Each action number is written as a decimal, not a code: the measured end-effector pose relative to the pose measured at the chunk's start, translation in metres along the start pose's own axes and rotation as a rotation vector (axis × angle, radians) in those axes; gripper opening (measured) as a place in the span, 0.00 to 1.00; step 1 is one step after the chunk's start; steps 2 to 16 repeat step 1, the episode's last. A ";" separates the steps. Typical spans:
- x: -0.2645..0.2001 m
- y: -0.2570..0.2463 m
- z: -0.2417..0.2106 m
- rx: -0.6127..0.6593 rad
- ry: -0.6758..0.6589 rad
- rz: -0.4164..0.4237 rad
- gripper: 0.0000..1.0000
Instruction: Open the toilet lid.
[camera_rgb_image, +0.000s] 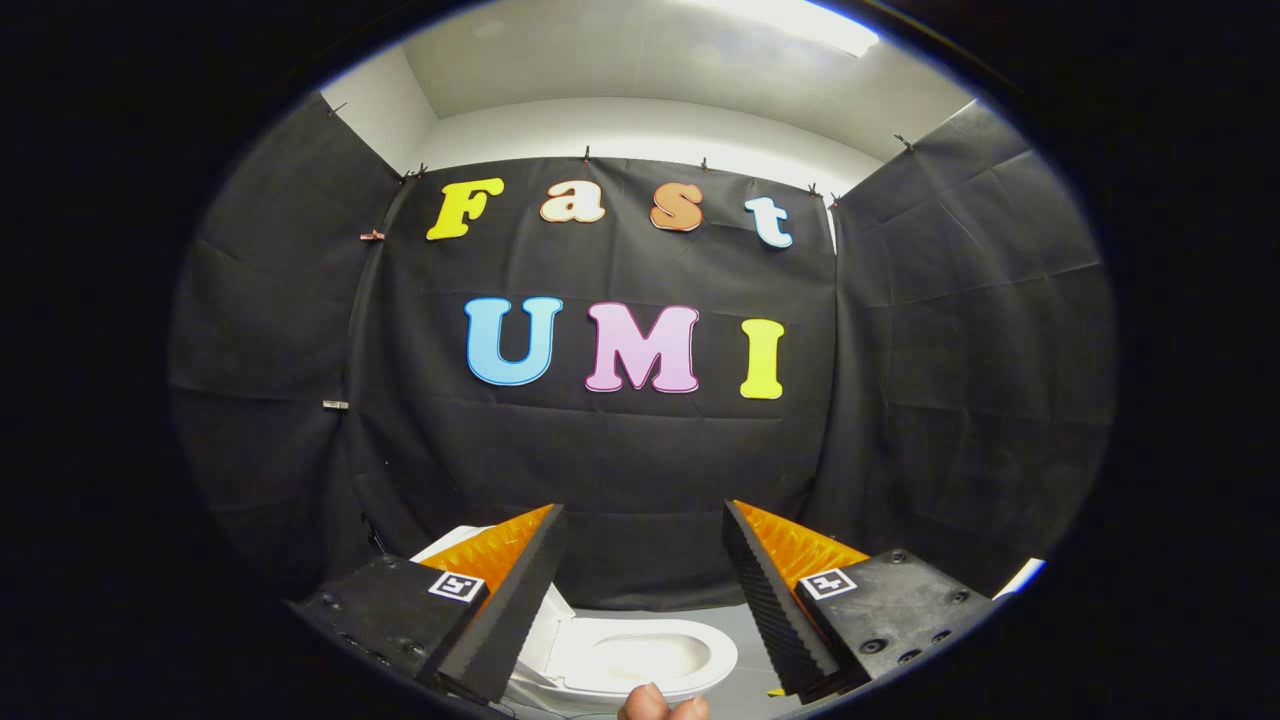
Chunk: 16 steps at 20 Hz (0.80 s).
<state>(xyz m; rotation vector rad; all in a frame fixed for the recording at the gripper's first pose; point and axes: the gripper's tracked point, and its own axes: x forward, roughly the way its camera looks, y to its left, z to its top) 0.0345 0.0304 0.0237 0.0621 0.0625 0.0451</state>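
Grey floor (700, 612) runs along the foot of the black cloth wall. One white toilet (640, 655) stands directly on it, bowl open to view, seen below and between the fingers of the tool (640, 560), which stand apart.

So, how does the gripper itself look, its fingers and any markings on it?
The gripper has two black wedge-shaped fingers with ribbed inner faces and orange ridged outer sides. Each sits on a black block with screws and a small square black-and-white marker.
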 end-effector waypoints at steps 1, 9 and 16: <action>0.000 0.000 0.000 0.000 0.000 0.001 0.98; 0.000 0.000 0.000 0.000 0.000 0.001 0.98; 0.000 0.000 0.000 0.000 0.000 0.001 0.98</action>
